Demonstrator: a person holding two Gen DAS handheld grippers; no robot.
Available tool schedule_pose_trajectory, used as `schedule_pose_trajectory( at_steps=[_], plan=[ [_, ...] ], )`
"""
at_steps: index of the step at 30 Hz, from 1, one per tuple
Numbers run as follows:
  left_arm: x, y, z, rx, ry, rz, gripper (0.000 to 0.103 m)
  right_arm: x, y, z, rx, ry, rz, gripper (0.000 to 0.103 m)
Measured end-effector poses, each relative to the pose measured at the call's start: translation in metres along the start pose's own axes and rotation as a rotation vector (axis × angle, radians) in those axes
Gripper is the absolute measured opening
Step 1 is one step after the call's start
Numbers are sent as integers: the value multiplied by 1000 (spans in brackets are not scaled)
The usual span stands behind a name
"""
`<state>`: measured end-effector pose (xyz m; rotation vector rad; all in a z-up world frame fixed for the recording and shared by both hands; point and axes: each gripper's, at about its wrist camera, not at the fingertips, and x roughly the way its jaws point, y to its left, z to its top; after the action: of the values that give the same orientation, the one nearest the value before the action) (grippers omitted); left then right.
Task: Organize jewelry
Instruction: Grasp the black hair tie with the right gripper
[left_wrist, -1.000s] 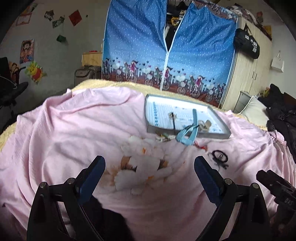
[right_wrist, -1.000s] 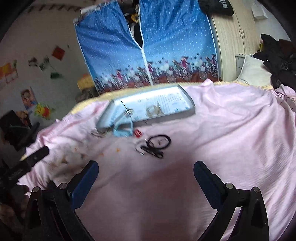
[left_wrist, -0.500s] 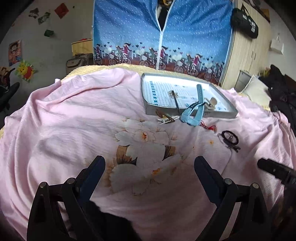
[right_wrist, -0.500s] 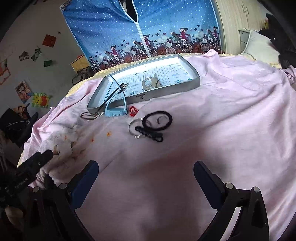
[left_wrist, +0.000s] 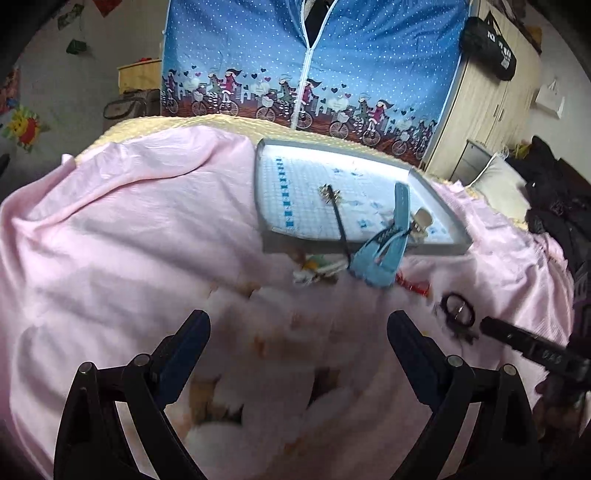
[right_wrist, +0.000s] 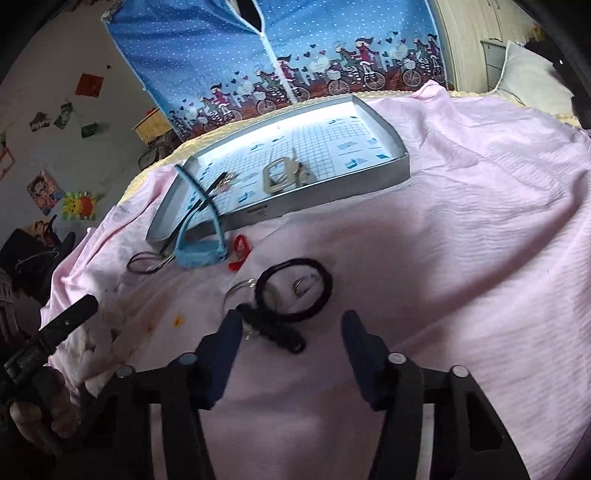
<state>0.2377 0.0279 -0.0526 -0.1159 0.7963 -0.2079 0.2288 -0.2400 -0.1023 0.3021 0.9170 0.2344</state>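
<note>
Right gripper (right_wrist: 291, 325) low, half-spread around black hair tie (right_wrist: 295, 288), left gripper (left_wrist: 299, 328) raised, wide

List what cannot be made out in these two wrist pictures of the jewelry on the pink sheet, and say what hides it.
- Left wrist view: the black hair tie and the pieces beside it are smeared by motion blur.
- Left wrist view: the right claw is cut off by the edge.
- Right wrist view: the small ring is too small for detail.
- Right wrist view: the tray rim hides part of the blue clip.

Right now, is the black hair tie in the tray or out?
Out. The black hair tie lies on the pink sheet, short of the tray, just ahead of the right gripper.
</note>
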Motion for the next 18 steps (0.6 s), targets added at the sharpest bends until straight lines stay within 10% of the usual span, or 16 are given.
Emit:
schedule_pose_trajectory(
  at_steps=[6,14,18],
  plan=[
    [14,3,24,-28,10,-30,77,16,-10,9,24,21,-23,23],
    [48,17,36,-139,106,-21,41,32,-14,16,29,49,-30,16],
    [55,24,34,-178,147,-60,7,40,-20,17,56,76,-14,11]
  ],
)
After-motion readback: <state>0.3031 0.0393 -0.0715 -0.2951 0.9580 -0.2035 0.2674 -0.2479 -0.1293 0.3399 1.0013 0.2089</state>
